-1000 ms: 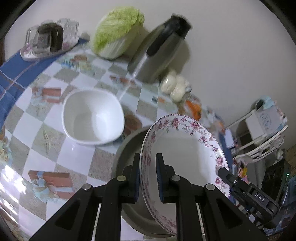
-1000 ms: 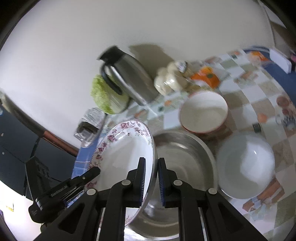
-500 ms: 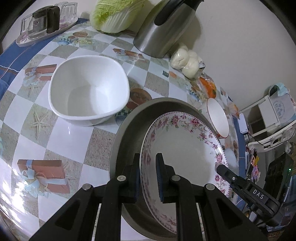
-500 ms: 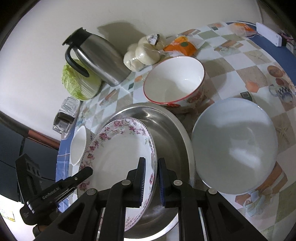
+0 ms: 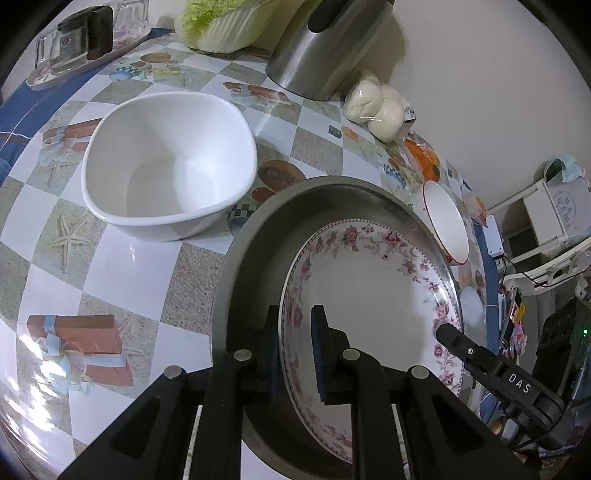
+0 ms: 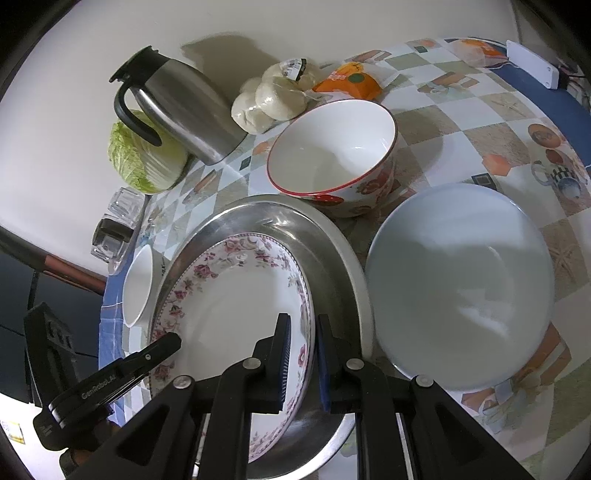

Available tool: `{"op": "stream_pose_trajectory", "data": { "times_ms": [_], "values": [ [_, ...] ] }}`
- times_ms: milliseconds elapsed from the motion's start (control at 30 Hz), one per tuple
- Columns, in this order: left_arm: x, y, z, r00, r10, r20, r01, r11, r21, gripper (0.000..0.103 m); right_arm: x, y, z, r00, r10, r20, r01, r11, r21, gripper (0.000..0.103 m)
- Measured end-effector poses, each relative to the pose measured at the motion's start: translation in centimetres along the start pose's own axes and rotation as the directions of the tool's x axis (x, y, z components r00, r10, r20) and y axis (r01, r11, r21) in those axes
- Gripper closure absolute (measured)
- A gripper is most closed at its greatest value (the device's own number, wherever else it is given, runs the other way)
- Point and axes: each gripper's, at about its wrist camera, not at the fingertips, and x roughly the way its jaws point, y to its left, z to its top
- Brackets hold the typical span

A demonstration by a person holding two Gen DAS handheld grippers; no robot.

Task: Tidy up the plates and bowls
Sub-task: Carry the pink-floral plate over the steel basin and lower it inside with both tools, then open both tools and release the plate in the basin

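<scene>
- Round white plate with a pink floral rim (image 5: 373,291) (image 6: 236,299) lies inside the wide, shallow stainless-steel basin (image 5: 243,254) (image 6: 332,258) on the table with the chequered picture cloth (image 5: 122,266) (image 6: 476,122); whether the plate rests flat on the basin floor cannot be told.
- Left gripper (image 5: 295,350) pinches the plate's rim at about 8 o'clock in the left wrist view, one blue pad outside the rim, the other inside.
- Right gripper (image 6: 300,360) pinches the opposite rim, at about 4 o'clock of the plate in the right wrist view. Each gripper shows in the other's view at the far edge of the plate.
- Rounded-square white bowl (image 5: 170,162) (image 6: 138,284) stands on the cloth at 10 o'clock from the basin in the left wrist view, near it but apart.
- Round white bowl with a red rim and fruit pattern (image 6: 332,151) (image 5: 445,221) sits at 12 o'clock from the basin in the right wrist view, just beside its edge.
- Large pale grey-blue round bowl (image 6: 460,284) stands at 3 o'clock, just beside the basin.
- Along the wall: steel jug with a black handle (image 6: 181,110) (image 5: 328,48), green cabbage (image 6: 144,158) (image 5: 221,26), bag of white buns (image 6: 273,96) (image 5: 376,103), orange packet (image 6: 347,79) (image 5: 421,155).
- Tray of clear glasses (image 5: 81,40) (image 6: 114,225) sits at the table's edge.
</scene>
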Motion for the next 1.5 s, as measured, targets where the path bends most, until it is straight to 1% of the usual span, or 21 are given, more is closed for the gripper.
{"op": "stream_pose_trajectory", "data": {
  "times_ms": [133, 300, 533, 600, 800, 1067, 1133, 1267, 1333, 1467, 1500],
  "values": [
    [0.2, -0.1, -0.1, 1.000, 0.014, 0.003, -0.014, 1.000, 0.012, 0.088, 0.5, 0.0, -0.1, 1.000, -0.014, -0.008, 0.014, 1.000, -0.004, 0.089],
    [0.3, -0.4, -0.1, 0.999, 0.034, 0.006, -0.034, 0.999, 0.026, 0.088, 0.6, 0.6, -0.2, 0.998, -0.061, -0.002, 0.061, 0.997, -0.045, 0.089],
    [0.4, -0.7, -0.2, 0.997, 0.075, 0.016, -0.076, 0.995, 0.059, 0.088, 0.7, 0.6, -0.3, 0.996, -0.085, 0.000, 0.085, 0.995, -0.054, 0.091],
    [0.4, -0.6, -0.2, 0.997, 0.079, 0.018, -0.080, 0.995, 0.061, 0.087, 0.7, 0.7, -0.3, 0.995, -0.096, 0.001, 0.096, 0.993, -0.063, 0.091],
    [0.2, -0.5, -0.1, 0.995, 0.097, 0.022, -0.098, 0.993, 0.065, 0.086, 0.9, 1.4, -0.4, 0.990, -0.143, 0.009, 0.144, 0.984, -0.103, 0.091],
    [0.2, -0.7, -0.2, 0.993, 0.117, 0.017, -0.118, 0.990, 0.074, 0.085, 0.9, 1.5, -0.3, 0.988, -0.152, 0.011, 0.152, 0.982, -0.112, 0.090],
    [0.0, -0.9, -0.2, 0.993, 0.120, 0.023, -0.121, 0.990, 0.077, 0.085, 0.7, 1.6, -0.3, 0.988, -0.154, 0.016, 0.155, 0.981, -0.115, 0.088],
    [-0.5, -1.2, -0.3, 0.992, 0.120, 0.035, -0.122, 0.989, 0.085, 0.085, 0.2, 1.9, -0.2, 0.986, -0.163, 0.032, 0.165, 0.979, -0.122, 0.088],
    [-1.0, -1.5, -0.2, 0.991, 0.127, 0.047, -0.131, 0.987, 0.095, 0.083, -0.2, 2.0, -0.1, 0.985, -0.168, 0.042, 0.172, 0.978, -0.122, 0.086],
    [-2.4, -2.2, -0.1, 0.989, 0.123, 0.087, -0.133, 0.984, 0.116, 0.077, -2.1, 2.7, 0.3, 0.984, -0.157, 0.087, 0.168, 0.977, -0.133, 0.086],
    [-2.7, -2.3, -0.1, 0.988, 0.123, 0.097, -0.134, 0.984, 0.119, 0.073, -2.5, 2.9, 0.3, 0.983, -0.154, 0.097, 0.166, 0.977, -0.136, 0.086]
  ]
}}
